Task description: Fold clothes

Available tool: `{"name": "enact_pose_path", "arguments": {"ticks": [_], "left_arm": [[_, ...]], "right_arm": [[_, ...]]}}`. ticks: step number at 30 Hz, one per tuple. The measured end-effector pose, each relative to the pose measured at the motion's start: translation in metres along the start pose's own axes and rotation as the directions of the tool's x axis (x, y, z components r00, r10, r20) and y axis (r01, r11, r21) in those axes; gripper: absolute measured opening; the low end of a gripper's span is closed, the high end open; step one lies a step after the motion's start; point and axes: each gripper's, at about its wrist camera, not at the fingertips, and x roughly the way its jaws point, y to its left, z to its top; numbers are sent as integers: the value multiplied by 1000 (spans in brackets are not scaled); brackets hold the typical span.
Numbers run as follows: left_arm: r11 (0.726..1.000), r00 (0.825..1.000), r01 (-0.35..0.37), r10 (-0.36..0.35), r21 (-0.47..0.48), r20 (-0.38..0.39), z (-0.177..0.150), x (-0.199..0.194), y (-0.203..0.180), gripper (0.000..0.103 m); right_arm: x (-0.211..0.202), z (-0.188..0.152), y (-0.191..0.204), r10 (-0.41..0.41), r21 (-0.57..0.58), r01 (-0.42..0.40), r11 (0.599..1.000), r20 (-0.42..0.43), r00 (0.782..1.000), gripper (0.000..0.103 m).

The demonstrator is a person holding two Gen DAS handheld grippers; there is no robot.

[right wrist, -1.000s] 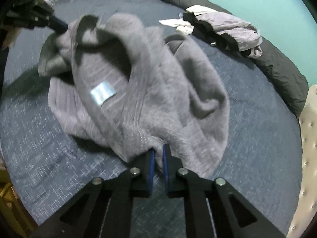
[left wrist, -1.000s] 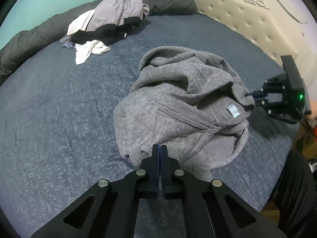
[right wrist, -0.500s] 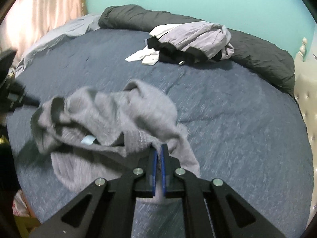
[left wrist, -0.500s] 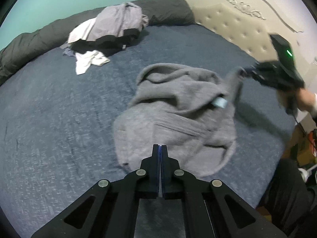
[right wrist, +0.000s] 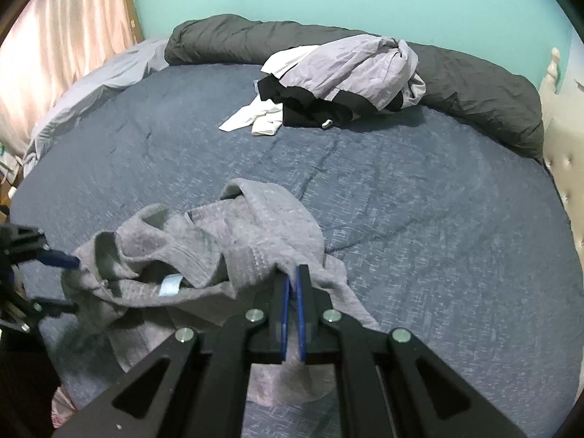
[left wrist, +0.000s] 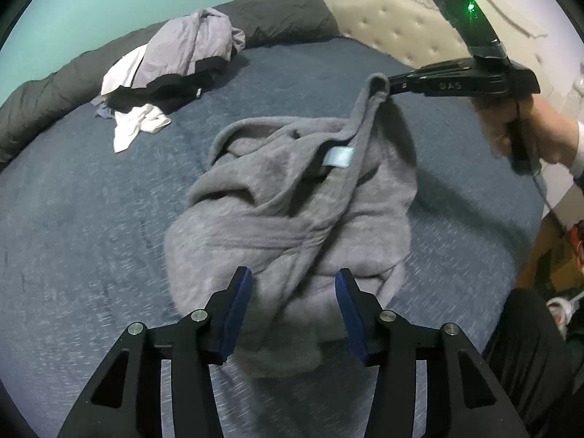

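Since the earlier frame, left gripper point(left wrist: 294, 304) has just been opening and pinches nothing; right gripper point(right wrist: 291, 281) — clenched on the grey sweatshirt point(left wrist: 292, 200) — lifts one edge off the blue bed point(right wrist: 419, 219). Soft, limp, probably light: best taken at hems or shoulders.

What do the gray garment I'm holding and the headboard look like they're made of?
Gray garment: looks like soft heathered knit, likely fleece or sweatshirt cotton; matte, nappy surface, stitched seams, thick limp folds where the right gripper pinches its edge. Headboard: seems padded cream leather or faux leather; button tufting with a slight sheen, and a carved ornament above. Which of the two can't be told.
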Motion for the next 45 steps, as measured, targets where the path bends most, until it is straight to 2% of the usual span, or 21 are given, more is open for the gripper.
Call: {"name": "enact_pose_path", "arguments": {"ticks": [5,7,9,11,14,16,22,27,29,34,41,43,45], "left_arm": [[999,999,-42,41,-27,-12,3,27,8,51],[998,998,-58,58,-7,-24,2,37,9,41],[998,997,-66,67,14,-34,2,45,10,16],[998,997,-63,64,27,-36,2,48,11,8],[998,998,-58,59,36,-25,4,44,14,5],[998,998,-54,54,42,-9,6,36,16,4],[998,994,-52,54,-26,93,26,-15,44,4],[994,974,-104,110,-40,196,64,-77,72,2],[992,970,-101,114,-71,213,77,-93,86,2],[989,983,-84,102,-121,155,81,-79,104,2],[971,997,-7,27,-239,79,47,-34,115,5],[961,998,10,9,-276,68,37,-28,120,10],[948,997,47,-23,-316,79,30,-28,123,33]], "right_arm": [[-5,-1,1,23,6,-23,1000,5,1000,3],[-8,-1,2,31,4,-31,1000,5,1000,3],[-9,0,3,36,-2,-36,999,5,999,3],[-11,0,4,42,-4,-42,999,7,999,3],[-13,1,5,48,-3,-48,999,13,999,3],[-17,3,5,53,2,-53,999,22,998,3],[-47,20,8,78,15,-80,997,91,993,3],[-87,49,18,106,-2,-107,994,166,980,3],[-95,59,22,105,-11,-105,994,176,979,3],[-80,64,31,102,-7,-102,995,128,987,3],[-40,52,38,101,15,-102,995,43,994,3],[-32,51,38,99,22,-100,995,27,995,3],[-27,50,37,102,25,-102,994,22,995,3]]}}
